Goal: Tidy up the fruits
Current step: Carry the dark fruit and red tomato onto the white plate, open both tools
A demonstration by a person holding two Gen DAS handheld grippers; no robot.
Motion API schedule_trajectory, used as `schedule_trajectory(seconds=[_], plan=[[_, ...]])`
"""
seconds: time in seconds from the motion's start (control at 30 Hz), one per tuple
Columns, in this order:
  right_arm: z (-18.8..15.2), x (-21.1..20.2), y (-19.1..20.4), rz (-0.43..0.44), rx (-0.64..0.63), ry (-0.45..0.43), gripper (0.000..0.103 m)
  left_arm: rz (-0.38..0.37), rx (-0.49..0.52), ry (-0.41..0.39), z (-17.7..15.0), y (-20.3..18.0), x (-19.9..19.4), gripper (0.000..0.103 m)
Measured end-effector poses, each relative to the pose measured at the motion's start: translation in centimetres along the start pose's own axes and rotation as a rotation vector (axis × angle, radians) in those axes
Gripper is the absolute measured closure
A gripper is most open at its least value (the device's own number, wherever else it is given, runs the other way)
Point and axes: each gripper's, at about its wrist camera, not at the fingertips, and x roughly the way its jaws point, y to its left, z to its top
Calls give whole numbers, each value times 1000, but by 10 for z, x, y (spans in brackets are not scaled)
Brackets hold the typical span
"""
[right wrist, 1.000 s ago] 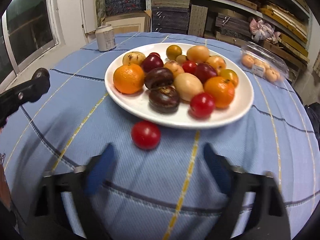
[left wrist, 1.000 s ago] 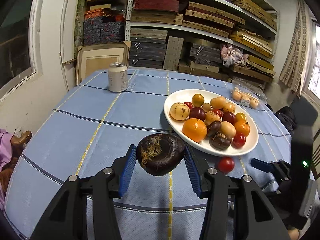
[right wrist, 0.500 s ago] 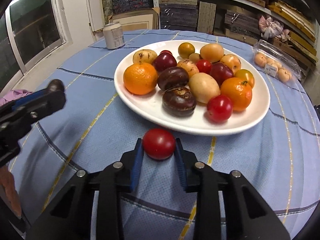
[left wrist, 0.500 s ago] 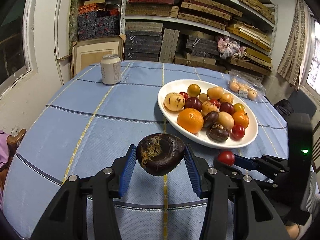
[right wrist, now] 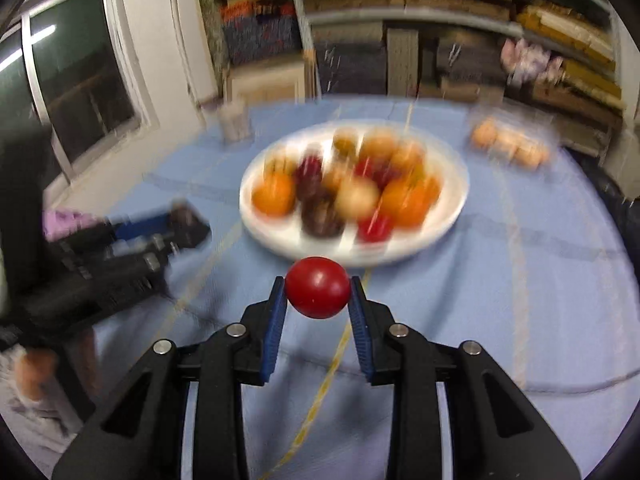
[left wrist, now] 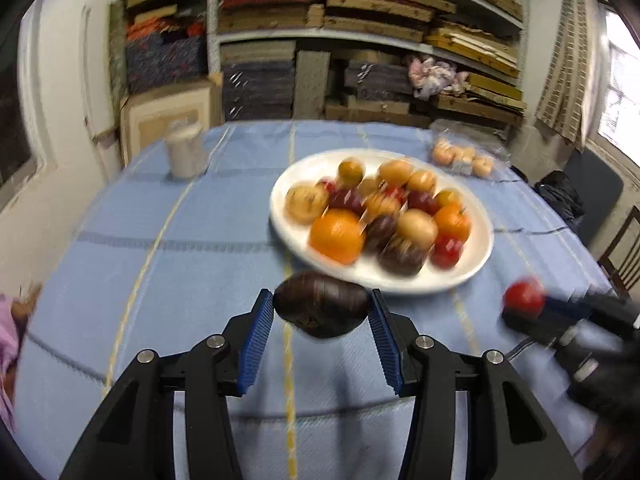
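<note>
while both tongs clamped, left [left wrist: 322,312] on dark fruit [left wrist: 322,307], right [right wrist: 318,294] on tomato [right wrist: 318,287]: fruit-heaped plate [left wrist: 288,236].

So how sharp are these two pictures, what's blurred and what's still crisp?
Left wrist view: the plate of fruit and the can are smeared by motion, while the left gripper and its dark fruit stay crisp. Right wrist view: heavier smear on the plate and shelves; the right gripper and its red tomato are sharp. Both bend straight lines, fisheye style.
</note>
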Motion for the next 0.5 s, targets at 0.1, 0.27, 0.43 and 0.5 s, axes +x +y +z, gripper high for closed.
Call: schedule_trajectory(seconds=[0.1,0.27,0.43,0.5], plan=[[63,-46,-11,-15,-3,-122,73,13,30,-71,48,-9,-18,54],[136,-69,-21,-41,-29,-211,73,-4,58,-143,132,-19,-35,54],[121,8,-39,-3,15,-75,73,-55,24,-89,119,-14,13,63],[100,30,-40,7,4,-37,73,-32,40,-92,95,-2,22,63]])
